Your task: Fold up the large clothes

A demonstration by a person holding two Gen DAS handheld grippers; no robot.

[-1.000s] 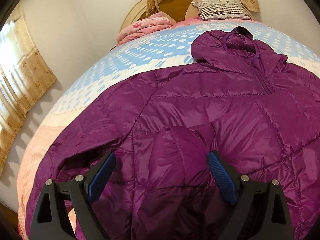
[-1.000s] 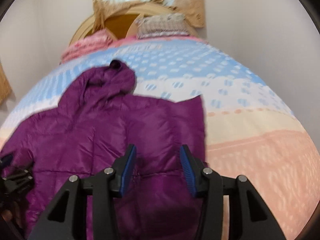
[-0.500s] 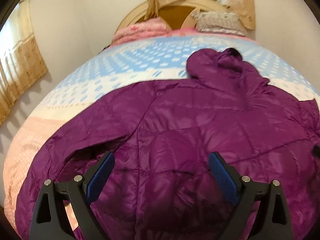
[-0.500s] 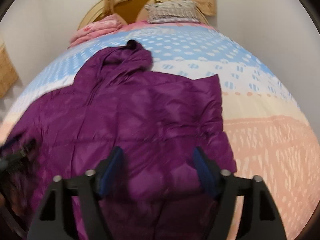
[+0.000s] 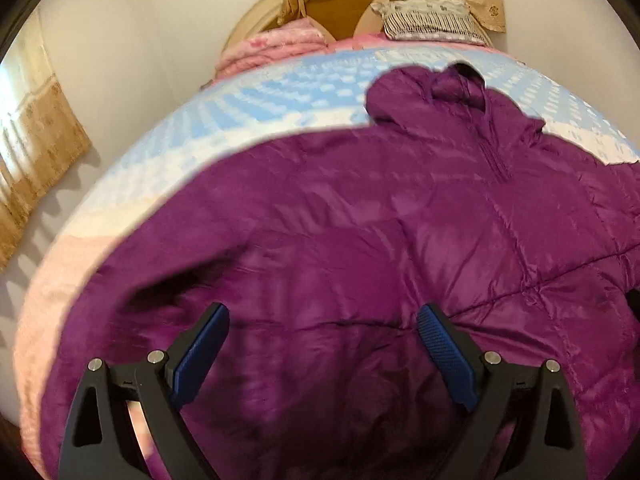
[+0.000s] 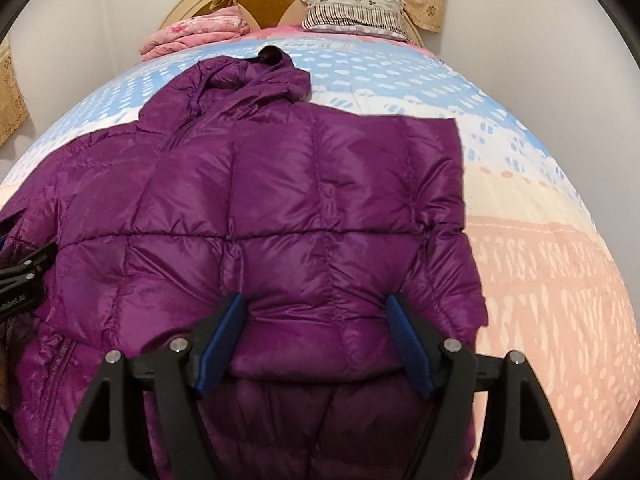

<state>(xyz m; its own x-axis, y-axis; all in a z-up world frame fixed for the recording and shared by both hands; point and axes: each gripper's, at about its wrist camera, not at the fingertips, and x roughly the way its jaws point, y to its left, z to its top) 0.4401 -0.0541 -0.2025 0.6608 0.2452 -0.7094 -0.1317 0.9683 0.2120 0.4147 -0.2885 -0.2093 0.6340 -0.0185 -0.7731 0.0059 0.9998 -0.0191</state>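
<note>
Right gripper widened further over jacket.

Only one bit of print shows: small white lettering on the black body of the left hand-held gripper, at the left edge of the right wrist view. It runs sideways, is cut off, and cannot be read for certain.

There is one purple jacket on one bed. Two grippers are visible, one pillow and one folded pink blanket.
</note>
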